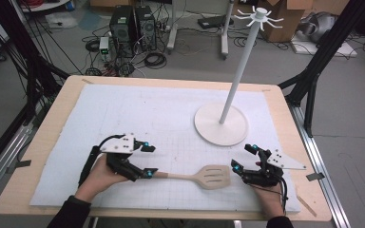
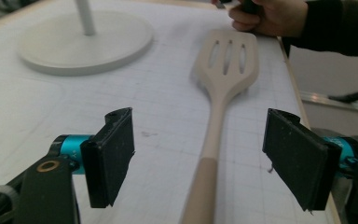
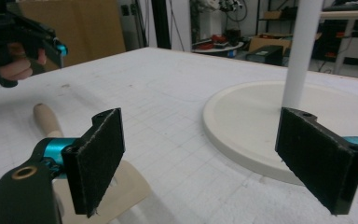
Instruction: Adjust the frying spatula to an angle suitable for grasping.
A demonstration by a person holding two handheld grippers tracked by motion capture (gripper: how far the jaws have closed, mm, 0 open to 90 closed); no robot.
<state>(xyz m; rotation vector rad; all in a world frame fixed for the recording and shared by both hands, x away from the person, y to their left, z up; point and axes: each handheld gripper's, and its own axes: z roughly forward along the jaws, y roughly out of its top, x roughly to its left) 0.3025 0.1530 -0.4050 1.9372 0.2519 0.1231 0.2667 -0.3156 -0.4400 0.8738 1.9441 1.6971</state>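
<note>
A beige slotted spatula (image 1: 204, 176) lies flat on the white mat near the front edge, head to the right. My left gripper (image 1: 149, 160) is open at the handle end. In the left gripper view the spatula handle (image 2: 214, 121) runs between the two wide-apart pads (image 2: 114, 154) without touching them. My right gripper (image 1: 244, 157) is open just right of the spatula head, with nothing between its jaws. In the right gripper view the spatula head (image 3: 126, 186) lies below the left pad (image 3: 98, 158), and the right gripper (image 3: 205, 158) faces the stand.
A white stand with a round base (image 1: 221, 124), a tall pole (image 1: 240, 66) and a ring of hooks on top (image 1: 260, 16) rises at the mat's right rear. The stand base (image 3: 247, 116) is close ahead of the right gripper. The wooden table edge (image 1: 309, 190) runs by the right hand.
</note>
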